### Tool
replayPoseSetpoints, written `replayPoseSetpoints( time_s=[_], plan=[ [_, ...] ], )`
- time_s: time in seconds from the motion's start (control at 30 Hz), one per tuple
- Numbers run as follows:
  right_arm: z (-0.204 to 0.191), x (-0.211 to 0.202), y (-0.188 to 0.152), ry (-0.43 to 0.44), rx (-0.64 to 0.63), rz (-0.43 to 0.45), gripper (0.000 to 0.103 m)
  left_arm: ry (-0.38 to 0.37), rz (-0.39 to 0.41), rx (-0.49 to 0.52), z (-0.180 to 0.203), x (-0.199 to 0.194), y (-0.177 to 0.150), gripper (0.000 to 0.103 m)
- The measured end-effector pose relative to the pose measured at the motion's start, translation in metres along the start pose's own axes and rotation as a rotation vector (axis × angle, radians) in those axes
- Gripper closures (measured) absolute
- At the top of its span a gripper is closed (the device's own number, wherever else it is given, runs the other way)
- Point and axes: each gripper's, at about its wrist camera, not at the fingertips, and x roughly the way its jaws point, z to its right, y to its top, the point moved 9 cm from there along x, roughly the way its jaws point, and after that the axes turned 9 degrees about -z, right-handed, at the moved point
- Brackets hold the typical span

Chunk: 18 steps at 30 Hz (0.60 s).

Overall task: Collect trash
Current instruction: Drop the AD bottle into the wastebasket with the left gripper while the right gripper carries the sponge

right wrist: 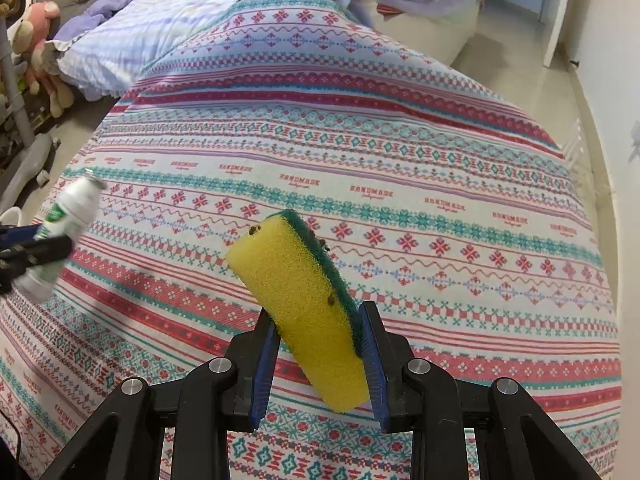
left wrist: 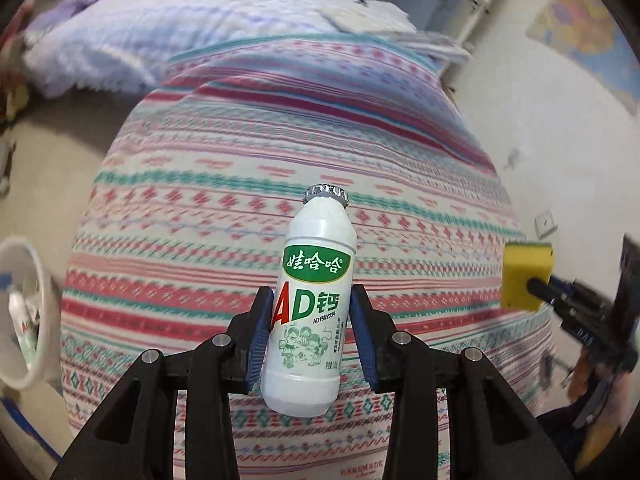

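My left gripper (left wrist: 310, 320) is shut on a white AD calcium milk bottle (left wrist: 308, 300) with a green label and foil cap, held upright above the patterned bed cover (left wrist: 280, 140). My right gripper (right wrist: 318, 340) is shut on a yellow sponge (right wrist: 296, 300) with a green scrub side, held tilted above the same cover (right wrist: 400, 140). The sponge also shows at the right of the left wrist view (left wrist: 526, 276). The bottle shows at the left of the right wrist view (right wrist: 64, 236).
A white bin (left wrist: 24, 312) with another bottle inside sits at the far left, beside the bed. A purple-white quilt (left wrist: 160, 28) lies at the bed's head. Stuffed toys (right wrist: 36, 40) stand at the left. A wall (left wrist: 540, 140) runs along the right.
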Motion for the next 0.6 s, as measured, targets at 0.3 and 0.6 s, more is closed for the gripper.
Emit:
replayPoseSetpoints(
  time_s=[0.3,0.6],
  plan=[
    [-0.023,0.001,0.005,0.067,-0.010,0.022,0.068,-0.017,0.069,-0.157,-0.074,-0.039,-0.001,0.062],
    [-0.072,-0.001,0.011,0.120,-0.072,0.051,0.068,-0.016,0.104,-0.292,-0.151,-0.066,-0.010,0.062]
  ],
)
